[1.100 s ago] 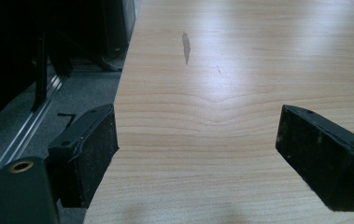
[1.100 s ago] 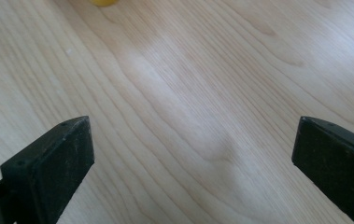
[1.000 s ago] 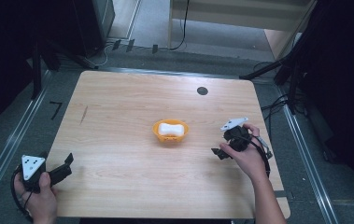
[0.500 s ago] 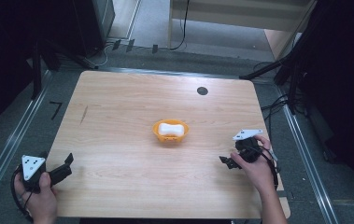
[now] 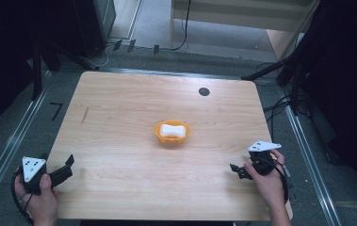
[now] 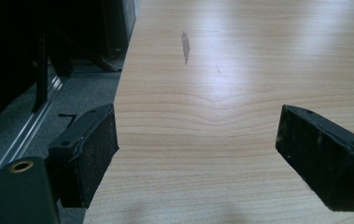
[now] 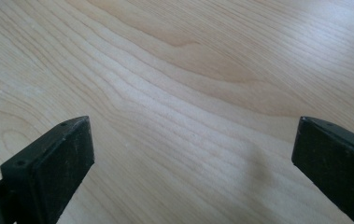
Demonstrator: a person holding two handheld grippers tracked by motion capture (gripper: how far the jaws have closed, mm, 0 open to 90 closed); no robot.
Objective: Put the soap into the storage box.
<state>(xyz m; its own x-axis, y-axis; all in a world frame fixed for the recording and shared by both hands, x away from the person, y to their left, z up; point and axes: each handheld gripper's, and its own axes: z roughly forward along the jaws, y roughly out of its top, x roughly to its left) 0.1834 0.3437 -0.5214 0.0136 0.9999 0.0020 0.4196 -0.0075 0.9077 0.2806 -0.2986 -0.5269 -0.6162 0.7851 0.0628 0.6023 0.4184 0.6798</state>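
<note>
While both tools idle at the frame's lower corners: left gripper (image 5: 68,165), jaws apart, empty; right gripper (image 5: 237,170), jaws apart, empty. Orange bowl (image 5: 172,138) holding white item (image 5: 172,130), frame centre. Risk: light bowl skids or tips under a one-sided push.

The left hand (image 5: 37,197) holds the left gripper (image 5: 65,167) low at the near left corner, its fingers (image 6: 88,149) spread wide apart. The right hand (image 5: 268,181) holds the right gripper (image 5: 236,170) near the right edge, fingers (image 7: 53,163) likewise wide apart, holding nothing.
</note>
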